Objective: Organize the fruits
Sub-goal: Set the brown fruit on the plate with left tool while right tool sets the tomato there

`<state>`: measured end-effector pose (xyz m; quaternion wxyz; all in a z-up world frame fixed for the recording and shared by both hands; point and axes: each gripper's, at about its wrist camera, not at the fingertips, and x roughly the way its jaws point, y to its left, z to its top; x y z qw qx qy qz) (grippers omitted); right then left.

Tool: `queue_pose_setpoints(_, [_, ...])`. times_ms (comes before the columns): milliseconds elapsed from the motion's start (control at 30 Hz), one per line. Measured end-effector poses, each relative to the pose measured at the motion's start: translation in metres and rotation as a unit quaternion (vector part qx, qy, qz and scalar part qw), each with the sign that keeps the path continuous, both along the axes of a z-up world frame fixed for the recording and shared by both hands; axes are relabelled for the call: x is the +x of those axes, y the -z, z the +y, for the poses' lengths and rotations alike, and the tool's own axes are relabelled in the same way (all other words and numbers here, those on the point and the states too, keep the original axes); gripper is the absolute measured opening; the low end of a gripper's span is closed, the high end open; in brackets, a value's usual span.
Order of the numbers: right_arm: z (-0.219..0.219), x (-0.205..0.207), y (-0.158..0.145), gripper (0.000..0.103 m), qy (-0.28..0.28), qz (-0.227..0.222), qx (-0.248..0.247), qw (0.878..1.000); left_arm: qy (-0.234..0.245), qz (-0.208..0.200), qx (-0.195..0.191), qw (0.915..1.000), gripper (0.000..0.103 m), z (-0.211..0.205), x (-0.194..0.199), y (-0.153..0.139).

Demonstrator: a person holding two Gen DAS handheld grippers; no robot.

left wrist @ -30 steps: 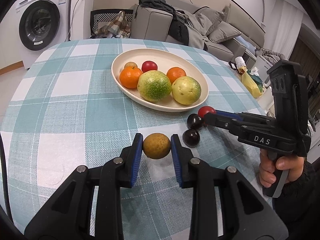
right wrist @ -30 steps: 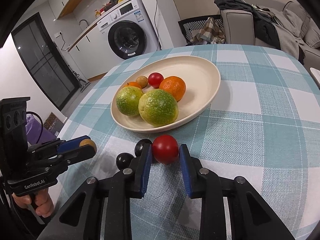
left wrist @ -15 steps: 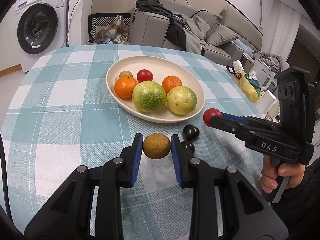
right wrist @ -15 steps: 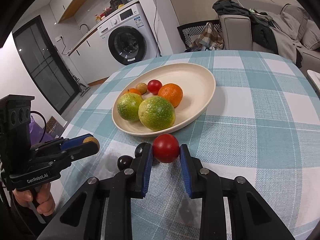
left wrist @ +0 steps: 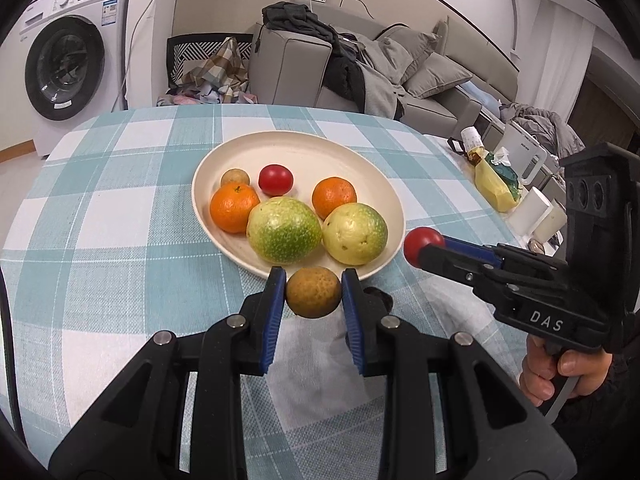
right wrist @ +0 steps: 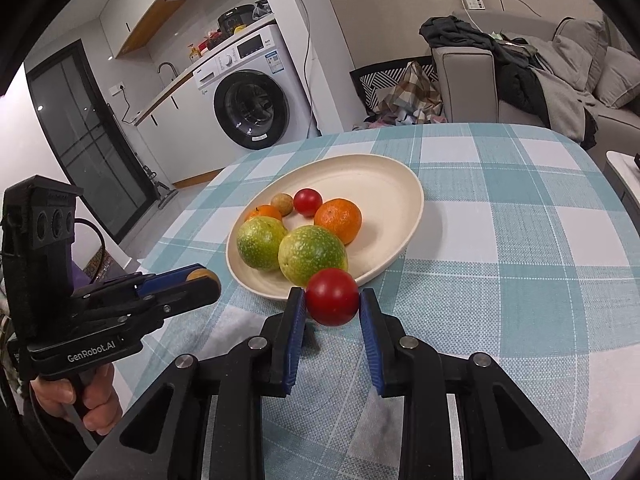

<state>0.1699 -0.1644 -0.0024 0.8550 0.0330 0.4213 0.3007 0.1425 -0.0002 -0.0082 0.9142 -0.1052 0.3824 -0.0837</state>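
My left gripper [left wrist: 313, 292] is shut on a small brown round fruit [left wrist: 313, 291] and holds it above the table, just before the near rim of the cream plate [left wrist: 304, 148]. My right gripper [right wrist: 332, 298] is shut on a red round fruit [right wrist: 332, 297], raised near the plate's [right wrist: 396, 184] near edge; it also shows at the right of the left wrist view [left wrist: 423, 246]. The plate holds two oranges [left wrist: 234, 212], two green-yellow fruits [left wrist: 284, 229], a red fruit [left wrist: 275, 179] and a small brown fruit [left wrist: 235, 177]. A dark fruit [left wrist: 380, 296] on the cloth is mostly hidden behind my left fingers.
The table has a teal and white checked cloth [left wrist: 100, 220]. A washing machine [left wrist: 60, 64] stands beyond its far left, a sofa with clothes [left wrist: 360, 60] behind it. A side table with a yellow bag [left wrist: 496, 186] and cups is off the right edge.
Both grippers have lifted their fruits off the cloth and moved toward the plate. The two dark fruits on the cloth have dropped behind my fingers.
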Motion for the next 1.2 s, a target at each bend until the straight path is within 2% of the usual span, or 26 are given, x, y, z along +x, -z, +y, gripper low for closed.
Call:
queue_pose_setpoints(833, [0.003,0.016,0.002,0.028,0.009,-0.005,-0.001,1.0,0.005,0.013,0.009,0.9999,0.026,-0.003,0.048,0.017])
queue_pose_setpoints(1200, [0.007,0.03,0.003,0.028,0.016,-0.003,-0.005,1.0,-0.008,0.016,0.023,0.9996,0.026,0.002,0.064,0.023])
